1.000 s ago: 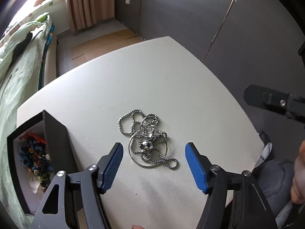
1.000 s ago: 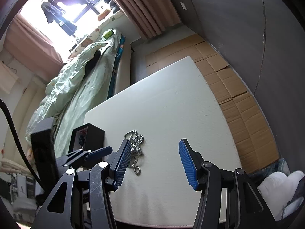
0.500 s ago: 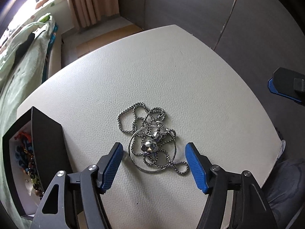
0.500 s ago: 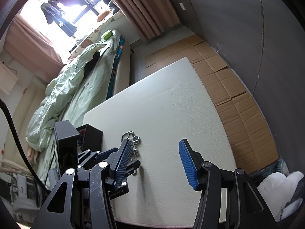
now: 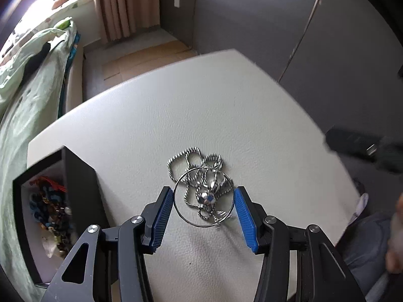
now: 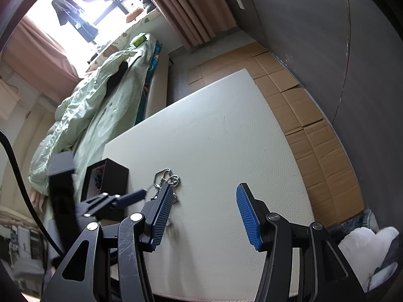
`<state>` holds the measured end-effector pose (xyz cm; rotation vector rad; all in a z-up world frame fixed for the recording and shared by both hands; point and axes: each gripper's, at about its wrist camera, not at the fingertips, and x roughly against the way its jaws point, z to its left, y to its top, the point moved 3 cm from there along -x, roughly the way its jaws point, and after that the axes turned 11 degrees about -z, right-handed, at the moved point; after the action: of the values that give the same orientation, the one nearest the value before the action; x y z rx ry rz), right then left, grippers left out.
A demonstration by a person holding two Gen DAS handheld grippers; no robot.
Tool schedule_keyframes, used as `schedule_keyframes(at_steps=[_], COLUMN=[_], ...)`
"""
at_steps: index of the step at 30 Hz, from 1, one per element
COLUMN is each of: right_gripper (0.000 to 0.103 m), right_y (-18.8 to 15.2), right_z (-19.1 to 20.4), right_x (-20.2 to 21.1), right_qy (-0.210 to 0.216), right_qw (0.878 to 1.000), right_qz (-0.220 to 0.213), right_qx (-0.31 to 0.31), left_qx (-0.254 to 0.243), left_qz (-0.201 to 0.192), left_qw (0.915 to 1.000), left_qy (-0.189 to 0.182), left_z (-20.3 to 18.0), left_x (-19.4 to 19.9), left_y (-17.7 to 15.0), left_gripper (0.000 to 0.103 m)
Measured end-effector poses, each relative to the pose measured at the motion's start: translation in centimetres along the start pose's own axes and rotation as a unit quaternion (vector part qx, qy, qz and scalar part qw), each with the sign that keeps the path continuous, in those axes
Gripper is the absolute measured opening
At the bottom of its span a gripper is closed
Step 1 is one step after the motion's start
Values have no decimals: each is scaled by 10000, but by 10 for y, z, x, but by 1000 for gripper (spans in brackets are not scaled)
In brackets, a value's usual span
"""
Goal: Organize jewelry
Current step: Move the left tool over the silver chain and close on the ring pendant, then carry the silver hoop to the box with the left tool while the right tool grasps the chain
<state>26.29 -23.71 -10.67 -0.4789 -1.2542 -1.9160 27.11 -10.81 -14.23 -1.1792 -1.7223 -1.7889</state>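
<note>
Jewelry (image 5: 201, 191), a silver chain tangled with a thin hoop and a small pendant, lies on the white tabletop (image 5: 226, 105) between the blue pads of the left gripper (image 5: 204, 193). Its jaws have just been closing and now stand on either side of the hoop; the left pad seems to meet the hoop's rim, but whether either pad presses on it cannot be told. No writing or brand can be read anywhere in view.

Left of those jaws stands an open black box (image 5: 78, 176) with beads and coloured bits inside, its wall near the tabletop's left edge. Ahead of the jaws the tabletop runs bare to its far edge, with floor and a grey wall beyond.

Right gripper (image 6: 205, 191) hovers with jaws spread and nothing between them. The chain sits just by its left pad, and bare tabletop lies ahead and to the right, out to the edge above the cardboard floor (image 6: 309, 115).
</note>
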Motion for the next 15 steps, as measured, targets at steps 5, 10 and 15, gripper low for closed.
schedule_keyframes(at_steps=[5, 10, 15], right_gripper=[53, 53, 53], right_y=[-2, -8, -13], right_z=[4, 12, 26], right_x=[-7, -19, -29], right_qy=[-10, 12, 46], right_qw=[9999, 9994, 9984], right_qz=[72, 205, 265], right_qx=[111, 271, 505], left_qx=[291, 542, 720], left_qz=[-330, -538, -699], left_qw=[9990, 9970, 9949], left_qy=[-68, -96, -108], left_z=[17, 34, 45], left_x=[22, 37, 49], left_y=[13, 20, 24], left_gripper=[52, 52, 52])
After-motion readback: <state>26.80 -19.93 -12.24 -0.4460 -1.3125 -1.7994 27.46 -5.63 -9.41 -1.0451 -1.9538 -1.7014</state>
